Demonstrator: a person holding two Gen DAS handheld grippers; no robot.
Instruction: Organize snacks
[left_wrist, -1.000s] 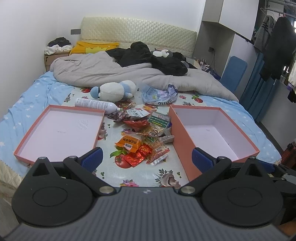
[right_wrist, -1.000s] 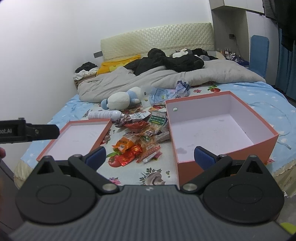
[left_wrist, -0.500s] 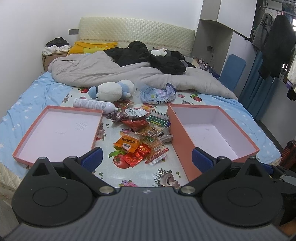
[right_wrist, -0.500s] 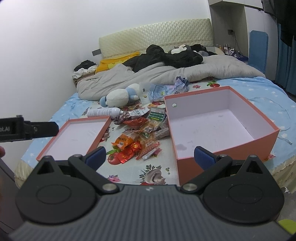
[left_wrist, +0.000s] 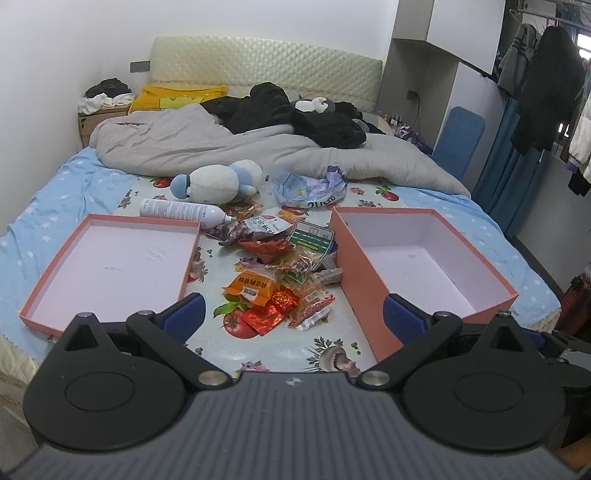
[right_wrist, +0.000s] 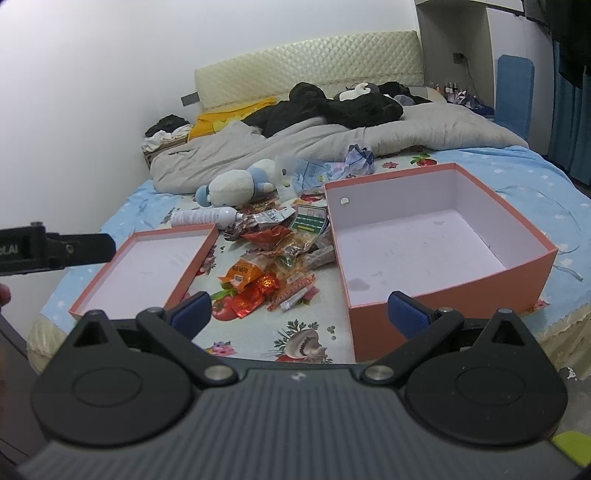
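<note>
Both claws spread wide, empty: left gripper (left_wrist: 291, 314), right gripper (right_wrist: 299, 310). The snack pile (left_wrist: 280, 273) sits centre frame on the bed, between the shallow lid (left_wrist: 110, 258) at left and the deep box (left_wrist: 424, 258) at right. Take the near orange packet (left_wrist: 251, 288) first. Come in low and pinch one edge, so neighbouring wrappers aren't dragged along.

My bed (left_wrist: 48, 206) carries a printed mat (left_wrist: 347, 343). On the mat lie a shallow lid (left_wrist: 110, 266) at left, a deep box (left_wrist: 424, 266) at right, and a snack pile (left_wrist: 280, 273) between them. Behind sit a spray can (left_wrist: 177, 211), plush toy (left_wrist: 218, 182), crumpled bag (left_wrist: 314, 190) and grey duvet (left_wrist: 207, 147)
</note>
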